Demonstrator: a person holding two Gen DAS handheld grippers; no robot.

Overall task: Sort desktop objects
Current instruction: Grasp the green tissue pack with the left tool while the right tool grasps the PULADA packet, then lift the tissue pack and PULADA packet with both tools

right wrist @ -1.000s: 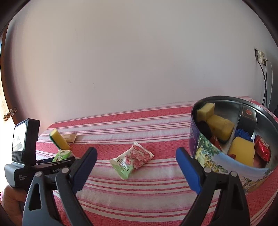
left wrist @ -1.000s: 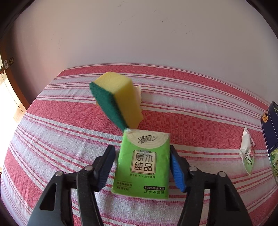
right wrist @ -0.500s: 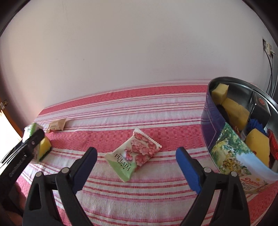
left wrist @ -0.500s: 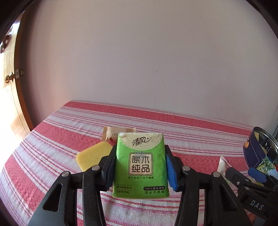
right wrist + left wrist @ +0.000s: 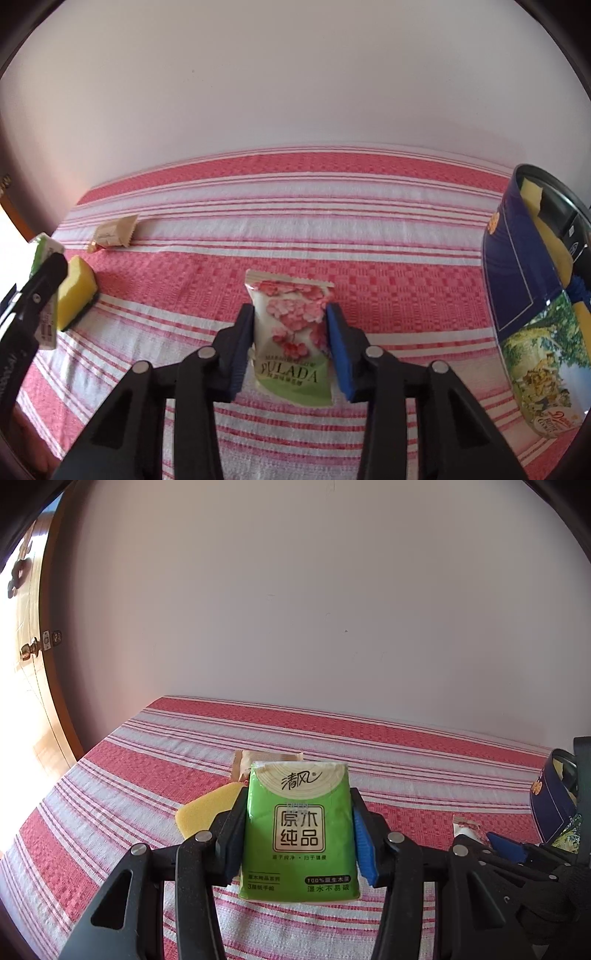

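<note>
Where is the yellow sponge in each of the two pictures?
Left wrist view: the yellow sponge lies on the striped cloth, lower left of centre, partly behind the left gripper holding the green tissue pack.
Right wrist view: far left, resting on its dark green scouring side.
Shared landmark: the small beige sachet just beyond it.

Bright daylight from the left, sharp focus, dark fisheye-warped corners.
</note>
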